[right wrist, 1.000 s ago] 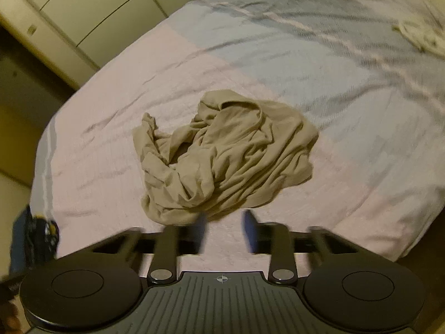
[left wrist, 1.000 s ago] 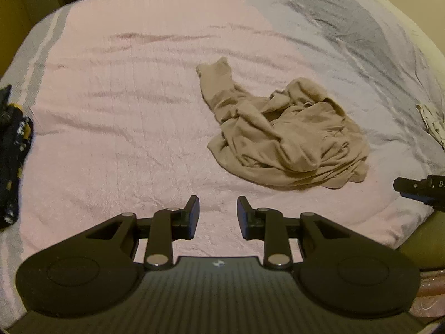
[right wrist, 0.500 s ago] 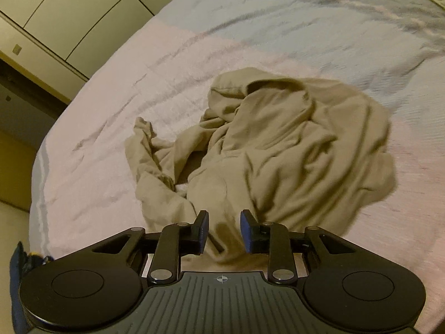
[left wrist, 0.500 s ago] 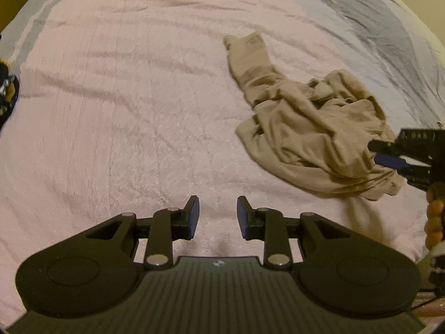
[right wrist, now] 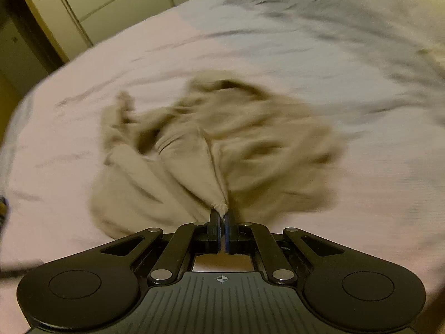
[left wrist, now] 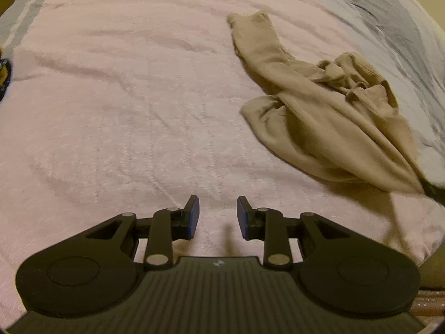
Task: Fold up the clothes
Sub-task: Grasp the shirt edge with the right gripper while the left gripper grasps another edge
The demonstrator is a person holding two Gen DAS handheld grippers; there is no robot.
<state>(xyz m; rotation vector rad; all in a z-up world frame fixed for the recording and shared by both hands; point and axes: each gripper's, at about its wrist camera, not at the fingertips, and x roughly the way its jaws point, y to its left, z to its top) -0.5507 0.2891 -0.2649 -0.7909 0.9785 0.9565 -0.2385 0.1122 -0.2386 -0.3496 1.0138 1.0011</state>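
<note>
A crumpled tan garment (left wrist: 328, 111) lies on the pink and grey bedspread (left wrist: 125, 97), to the right in the left wrist view, one sleeve stretched toward the far side. My left gripper (left wrist: 217, 217) is open and empty, low over bare pink cover, left of the garment. In the right wrist view my right gripper (right wrist: 222, 220) is shut on the ribbed near edge of the garment (right wrist: 222, 144) and the cloth is pulled taut toward it. That view is blurred by motion.
The grey striped part of the bedspread (right wrist: 333, 27) is at the far right. A dark patterned item (left wrist: 4, 75) lies at the bed's left edge. Wardrobe doors (right wrist: 111, 2) stand beyond the bed. The bed's near right edge (left wrist: 428, 264) drops off.
My right gripper reached the garment's near edge and shut on it, and the cloth is now drawn taut. My left gripper moved closer to the bed and stayed open.
</note>
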